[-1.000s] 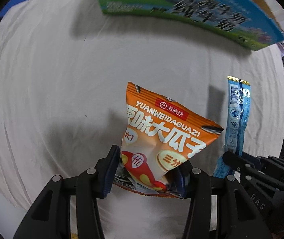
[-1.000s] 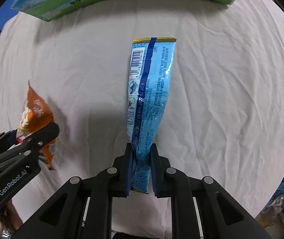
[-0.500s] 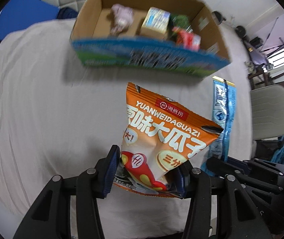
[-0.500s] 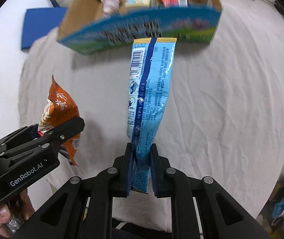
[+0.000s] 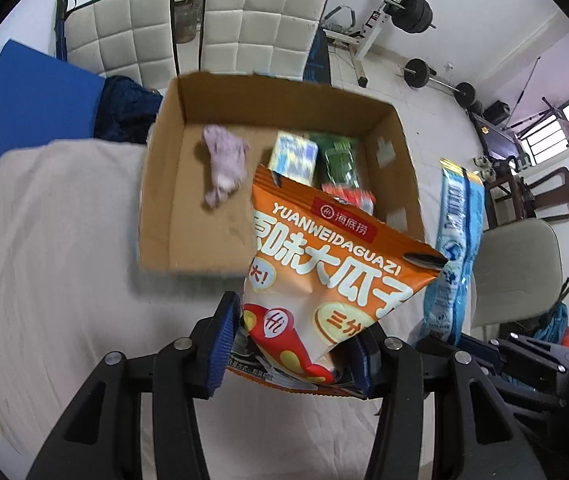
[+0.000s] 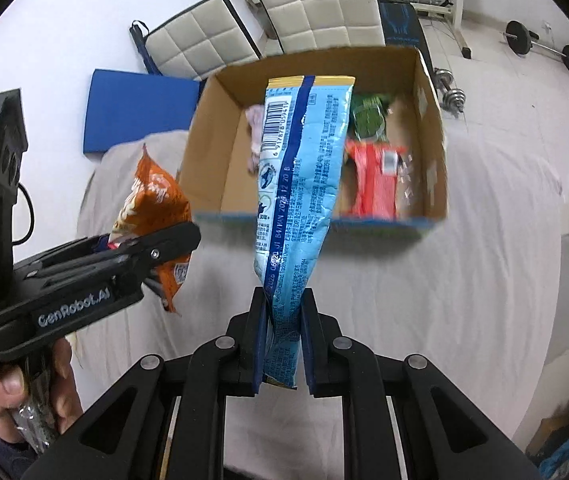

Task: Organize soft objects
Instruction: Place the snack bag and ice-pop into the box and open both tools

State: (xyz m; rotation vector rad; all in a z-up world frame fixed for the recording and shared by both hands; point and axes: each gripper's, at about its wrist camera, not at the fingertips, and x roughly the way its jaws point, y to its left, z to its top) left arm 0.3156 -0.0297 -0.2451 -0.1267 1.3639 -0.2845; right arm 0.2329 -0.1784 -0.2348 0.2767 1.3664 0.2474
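Observation:
My left gripper is shut on an orange seed snack bag, held up in front of an open cardboard box. My right gripper is shut on a long light-blue snack packet, held upright before the same box. The box holds a pale purple cloth, a yellow-blue pack, a green pack and a red pack. The left gripper with its orange bag shows at the left of the right wrist view. The blue packet shows at the right of the left wrist view.
The box stands on a table covered with a white cloth. Behind it are two white padded chairs, a blue mat and gym weights. A beige chair stands at the right.
Both grippers have risen and tilted up with their bags. The box, first seen only as its printed front wall, now shows its open inside and contents below the bags.

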